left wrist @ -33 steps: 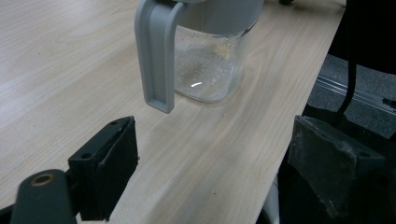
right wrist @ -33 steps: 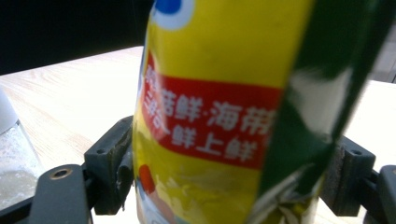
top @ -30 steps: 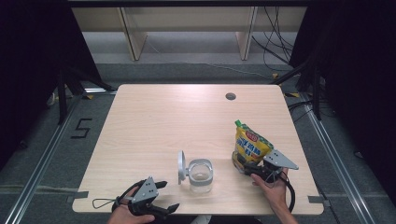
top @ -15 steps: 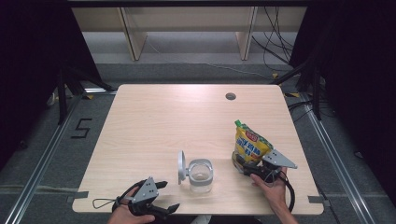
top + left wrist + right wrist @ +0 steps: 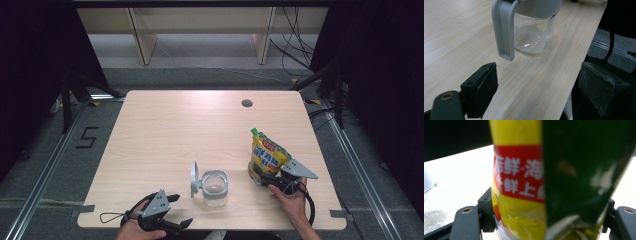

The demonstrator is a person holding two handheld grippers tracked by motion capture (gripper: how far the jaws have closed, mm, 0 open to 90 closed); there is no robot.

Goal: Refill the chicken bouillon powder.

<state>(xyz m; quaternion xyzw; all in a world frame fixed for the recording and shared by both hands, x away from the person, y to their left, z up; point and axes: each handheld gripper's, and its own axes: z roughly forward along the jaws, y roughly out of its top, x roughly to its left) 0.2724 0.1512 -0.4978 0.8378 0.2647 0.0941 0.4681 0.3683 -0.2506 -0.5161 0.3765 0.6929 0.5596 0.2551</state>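
Note:
A yellow and green snack pouch (image 5: 267,156) stands upright at the table's front right. My right gripper (image 5: 264,175) holds its lower part; its jaws have just been closing, and in the right gripper view the pouch (image 5: 519,182) fills the gap and touches both jaws of the gripper (image 5: 547,205). A clear glass jar (image 5: 215,187) with a grey rim and its hinged lid (image 5: 193,178) swung open stands at front centre. My left gripper (image 5: 181,210) rests at the front edge, open with nothing between its jaws, pointing at the jar (image 5: 534,32) and its grey latch (image 5: 504,27).
The light wooden table (image 5: 165,130) has a round cable hole (image 5: 246,103) at the back right. Wooden shelf legs (image 5: 142,42) and loose cables (image 5: 295,45) lie on the floor beyond it. Metal rails run along both sides.

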